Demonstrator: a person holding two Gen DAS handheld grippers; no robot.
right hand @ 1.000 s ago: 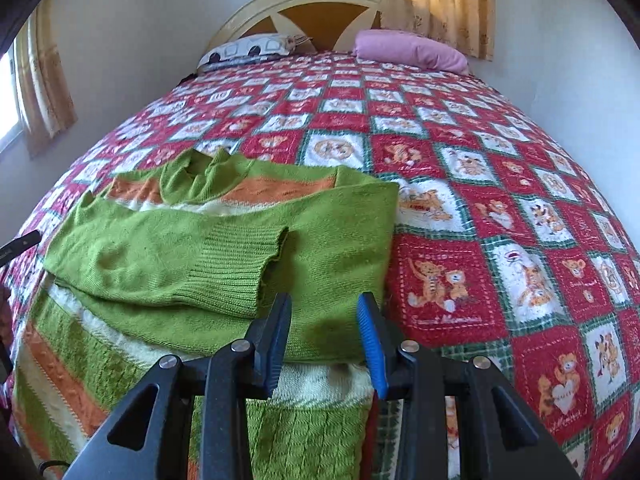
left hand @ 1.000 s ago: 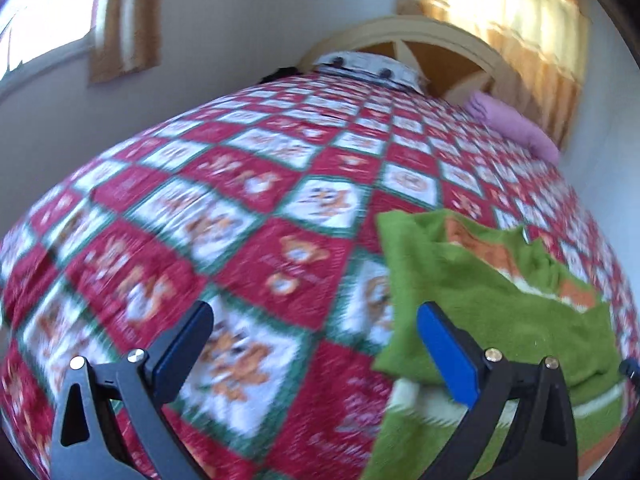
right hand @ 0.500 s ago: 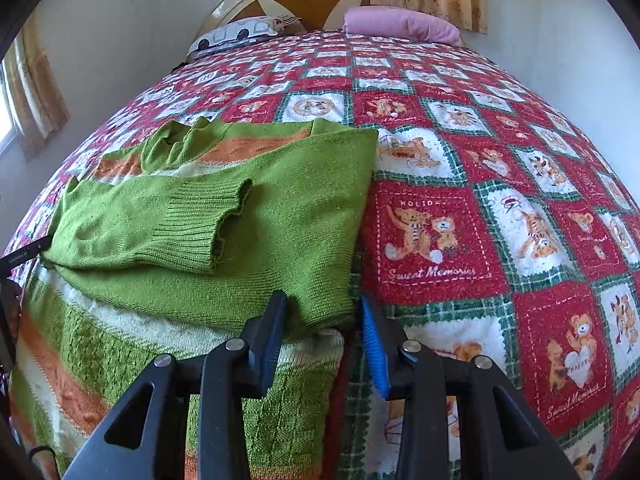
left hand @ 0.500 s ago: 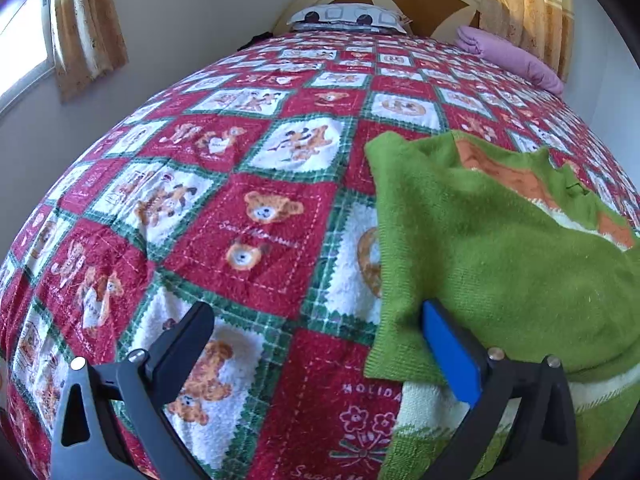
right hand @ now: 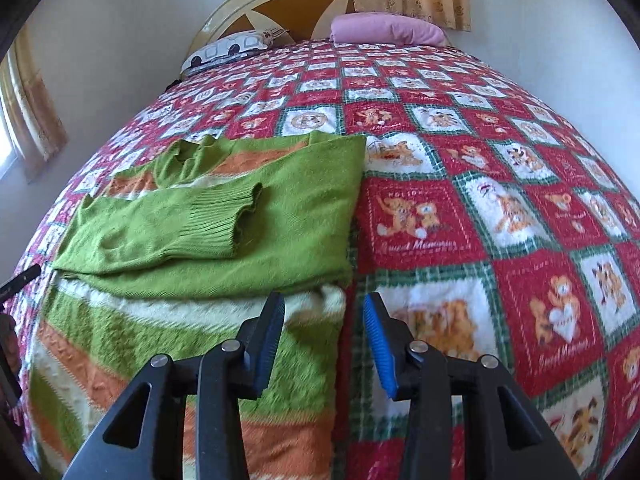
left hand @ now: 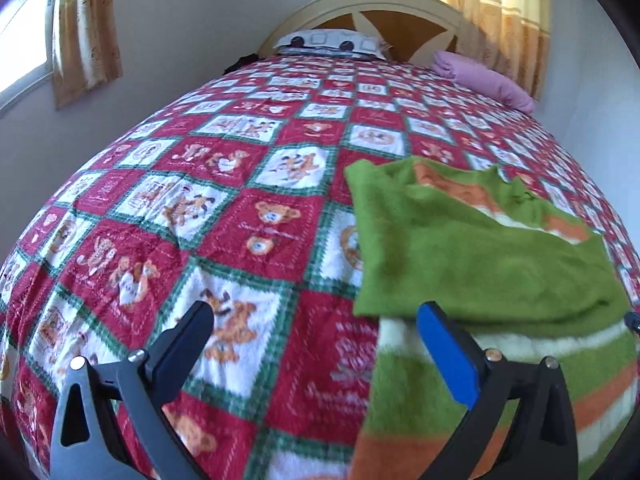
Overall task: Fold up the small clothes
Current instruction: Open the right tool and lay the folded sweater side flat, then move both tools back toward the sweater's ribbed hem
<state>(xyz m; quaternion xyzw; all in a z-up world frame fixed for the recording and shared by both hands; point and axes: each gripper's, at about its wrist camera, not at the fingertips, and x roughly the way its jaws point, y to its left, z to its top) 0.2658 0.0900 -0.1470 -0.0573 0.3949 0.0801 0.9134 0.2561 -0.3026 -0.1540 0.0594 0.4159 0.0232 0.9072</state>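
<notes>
A small green sweater (right hand: 224, 248) with orange and cream stripes lies flat on the bed, both sleeves folded across its chest; the ribbed cuff (right hand: 224, 220) lies on top. In the left wrist view the sweater (left hand: 480, 264) fills the right side. My left gripper (left hand: 316, 332) is wide open and empty, just above the quilt at the sweater's left edge. My right gripper (right hand: 324, 320) is open and empty, over the sweater's right edge near its lower half.
The bed carries a red, green and white teddy-bear quilt (right hand: 500, 208). A patterned pillow (right hand: 232, 50) and a pink pillow (right hand: 388, 30) lie by the headboard (right hand: 296, 4). Walls and curtains close in on both sides.
Both grippers have pulled back toward the sweater's lower half and stay open. The right jaws have widened a little. The sweater has not moved.
</notes>
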